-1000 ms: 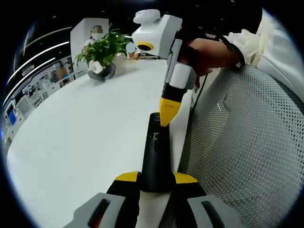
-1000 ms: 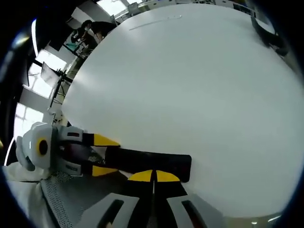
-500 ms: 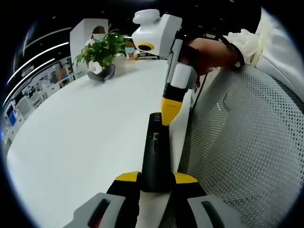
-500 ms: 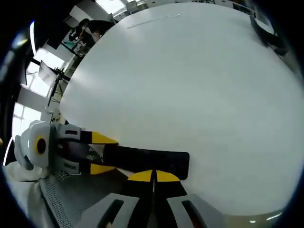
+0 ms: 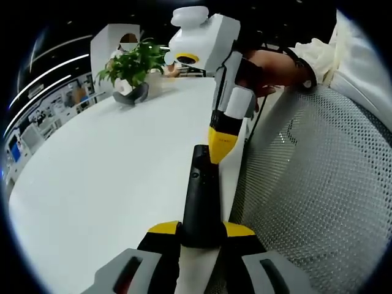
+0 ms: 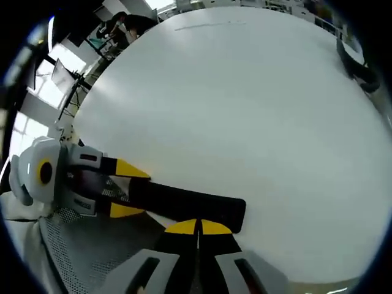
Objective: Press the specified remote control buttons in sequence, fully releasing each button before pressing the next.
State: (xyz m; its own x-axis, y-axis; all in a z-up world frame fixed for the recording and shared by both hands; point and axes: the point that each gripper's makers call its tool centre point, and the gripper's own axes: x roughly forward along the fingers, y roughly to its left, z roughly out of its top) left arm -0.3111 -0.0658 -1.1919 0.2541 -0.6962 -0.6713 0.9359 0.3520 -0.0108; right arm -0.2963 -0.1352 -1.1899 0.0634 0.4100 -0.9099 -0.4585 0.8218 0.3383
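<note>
The remote (image 5: pixel 201 202) was held at lower centre in the left gripper (image 5: pixel 202 236), over the surface (image 5: pixel 104 177) edge. The right gripper (image 6: pixel 197 229), jaws together, was set at its far end, perhaps touching. A hard press could tip it. A plant (image 5: pixel 131 70) was seen upper left in the left gripper view.

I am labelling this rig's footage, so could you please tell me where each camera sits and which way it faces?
Left gripper view: rides the left gripper, looking along the black remote it clamps, toward the right gripper, the person's hand and a potted plant.
Right gripper view: rides the right gripper, looking across the white table, shut tips at the remote; left gripper enters left.
Shared: remote, table, both grippers.
</note>
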